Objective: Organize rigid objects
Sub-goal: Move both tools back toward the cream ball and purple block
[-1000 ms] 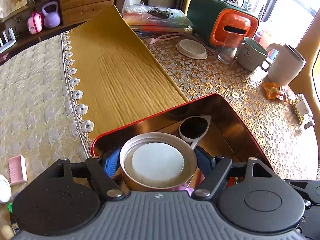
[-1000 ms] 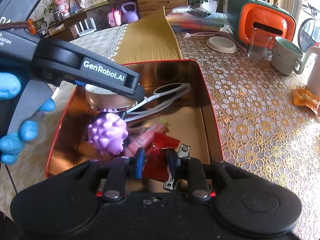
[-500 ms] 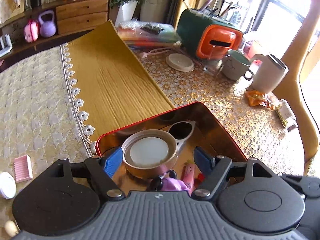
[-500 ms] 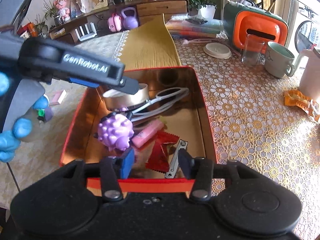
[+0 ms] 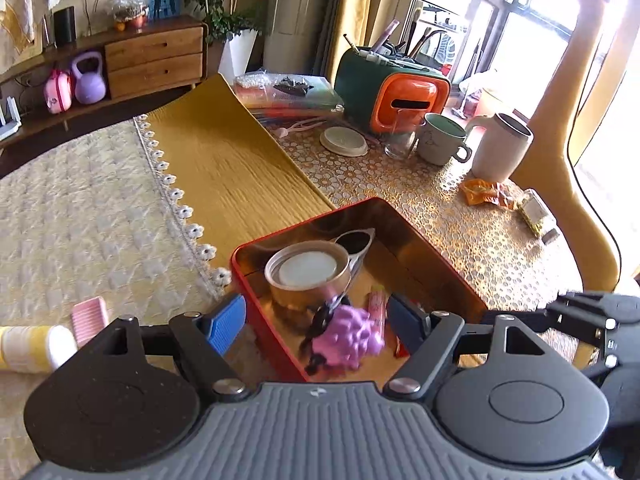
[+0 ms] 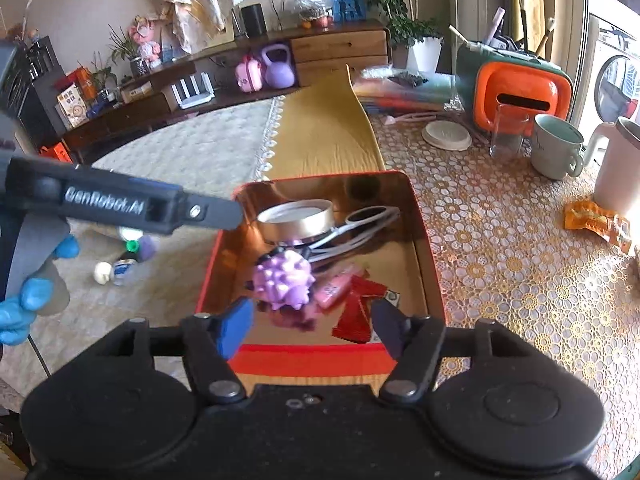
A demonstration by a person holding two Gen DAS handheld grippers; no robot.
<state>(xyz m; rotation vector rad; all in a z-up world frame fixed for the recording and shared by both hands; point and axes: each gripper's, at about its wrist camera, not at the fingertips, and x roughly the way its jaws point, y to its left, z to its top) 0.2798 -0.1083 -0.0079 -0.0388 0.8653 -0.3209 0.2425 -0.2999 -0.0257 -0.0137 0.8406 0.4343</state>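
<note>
A table is filling both views, wearing three cloths side by side: a cream quilted cloth (image 5: pixel 80 216), a mustard runner (image 5: pixel 228 168) with a lace edge, and a gold lace cloth (image 6: pixel 520 264). Behind it a wooden sideboard (image 6: pixel 340 50) is standing against the wall with a purple kettlebell (image 6: pixel 278 67) beside it.

One red tin box (image 6: pixel 424 240) is sitting where the runner and the gold lace meet. Inside it are lying one roll of tape (image 6: pixel 298 220), one pair of scissors (image 6: pixel 360 222), one purple spiky ball (image 6: pixel 284 280), one pink tube (image 6: pixel 336 285), one red packet (image 6: pixel 358 308) and a nail clipper (image 6: pixel 392 297), partly hidden.

The left gripper (image 5: pixel 316 322) is hanging released above the box's near left corner, nothing between its jaws. The right gripper (image 6: pixel 310 330) is hovering over the near wall, also released; its jaws have just been opening and nothing is between them.

Along the far edge are standing one orange-fronted holder (image 5: pixel 400 92), one glass (image 5: pixel 402 136), one mug (image 5: pixel 440 140), one white jug (image 5: pixel 500 148) and one round lid (image 5: pixel 344 141). One pink comb (image 5: pixel 90 316) and a few small bottles are lying on the quilted cloth to the left. The gold lace right of the box is lying mostly bare up to an orange wrapper (image 6: pixel 596 218).
</note>
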